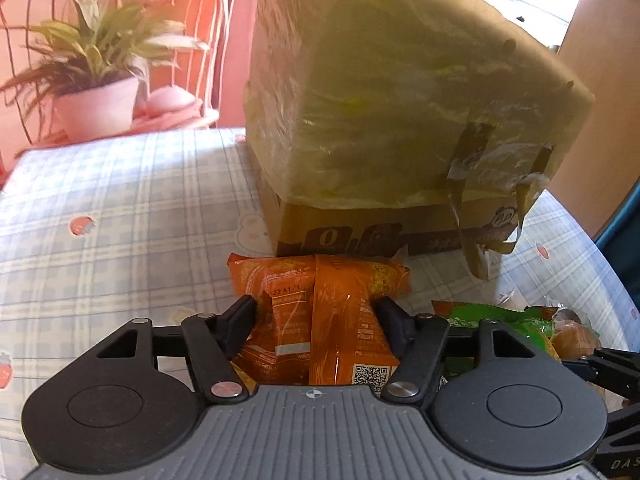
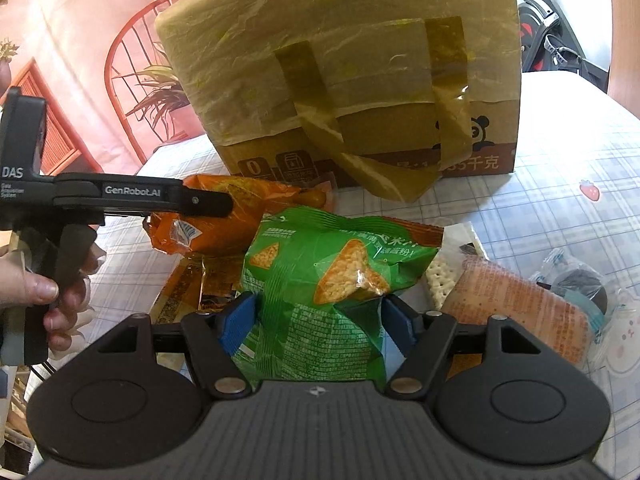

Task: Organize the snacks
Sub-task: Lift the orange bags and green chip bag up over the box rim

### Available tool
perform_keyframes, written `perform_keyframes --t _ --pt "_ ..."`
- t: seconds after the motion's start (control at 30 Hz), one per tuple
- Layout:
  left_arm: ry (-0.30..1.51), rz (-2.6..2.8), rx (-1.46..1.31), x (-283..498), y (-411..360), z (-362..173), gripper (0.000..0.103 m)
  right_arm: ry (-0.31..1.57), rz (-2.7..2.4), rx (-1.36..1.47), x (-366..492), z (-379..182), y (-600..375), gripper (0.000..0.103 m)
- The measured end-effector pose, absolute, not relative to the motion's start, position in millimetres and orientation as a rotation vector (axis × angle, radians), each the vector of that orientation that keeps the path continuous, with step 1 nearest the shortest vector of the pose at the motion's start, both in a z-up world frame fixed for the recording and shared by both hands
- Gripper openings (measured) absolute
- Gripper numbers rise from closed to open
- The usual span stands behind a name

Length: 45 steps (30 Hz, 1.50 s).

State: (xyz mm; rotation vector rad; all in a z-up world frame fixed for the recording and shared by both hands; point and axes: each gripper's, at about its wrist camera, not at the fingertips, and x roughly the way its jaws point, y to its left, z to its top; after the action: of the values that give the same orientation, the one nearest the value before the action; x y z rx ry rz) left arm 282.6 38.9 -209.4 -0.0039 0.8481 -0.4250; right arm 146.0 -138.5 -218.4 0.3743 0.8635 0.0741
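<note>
- Orange snack packet [image 1: 320, 320] sits between the black fingers [image 1: 240, 320] of my left hand-held gripper [image 1: 314, 306]; both fingers press its sides, so it's clamped on that packet.
- Same orange snack packet shows in the right wrist view [image 2: 248, 216], with my left hand-held gripper [image 2: 208, 202] reaching across it from the left and my left hand [image 2: 44, 300] on the grip.
- Whether the packet is lifted or resting on the bench, I cannot tell.
- Green snack bag [image 2: 320, 292] stands upright between the blue pads [image 2: 236, 324] of my right hand-held gripper [image 2: 318, 320]; the pads pinch its lower half, clamped on it.
- From the left wrist view the green snack bag [image 1: 500, 320] is just right of the orange one, partly hidden by my gripper body.
- Cardboard box [image 2: 360, 80] wrapped in yellowish plastic with tape strips stands on the bench [image 2: 560, 140] right behind both snacks; panda print low on its front.
- In the left wrist view the cardboard box [image 1: 400, 100] is just beyond the orange packet's far end; touching or not, can't tell.
- Bench [image 1: 120, 200] has a blue-white checked cloth with strawberry prints.
- More snacks right of the green bag: cracker pack [image 2: 440, 280] touching it, pink-orange wrapped pack [image 2: 520, 320] beside that, small clear-wrapped dark item [image 2: 580, 284] farthest right.
- Flat orange-brown wrapper [image 2: 192, 292] lies under the orange packet, left of the green bag.
- Potted plant [image 1: 96, 80] in a pale pot sits past the bench's far-left edge, in front of a wire chair [image 1: 120, 0].
</note>
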Motion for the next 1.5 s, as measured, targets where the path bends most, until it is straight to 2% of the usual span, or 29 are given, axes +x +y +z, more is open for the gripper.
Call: perform_keyframes --t 0.47,0.57,0.63,0.7,1.5 --pt "0.651 -0.394 -0.028 232.6 52.3 -160.9 0.069 0.859 0.086 0.323 160.7 -222.1 -128.0 0.082" --pt "0.61 -0.341 -0.083 217.1 57.3 -158.9 0.069 0.836 0.087 0.304 160.3 -223.2 -127.9 0.075" --pt "0.592 -0.308 -0.14 206.0 61.1 -160.3 0.069 0.816 0.093 0.307 157.0 -222.7 -130.0 0.066" --pt "0.587 -0.283 -0.189 198.7 65.1 -162.0 0.069 0.801 0.094 0.309 153.7 -222.2 -131.6 0.064" --pt "0.46 -0.211 -0.2 157.6 62.2 -141.7 0.069 0.554 0.145 0.347 124.2 -187.1 -147.8 0.059"
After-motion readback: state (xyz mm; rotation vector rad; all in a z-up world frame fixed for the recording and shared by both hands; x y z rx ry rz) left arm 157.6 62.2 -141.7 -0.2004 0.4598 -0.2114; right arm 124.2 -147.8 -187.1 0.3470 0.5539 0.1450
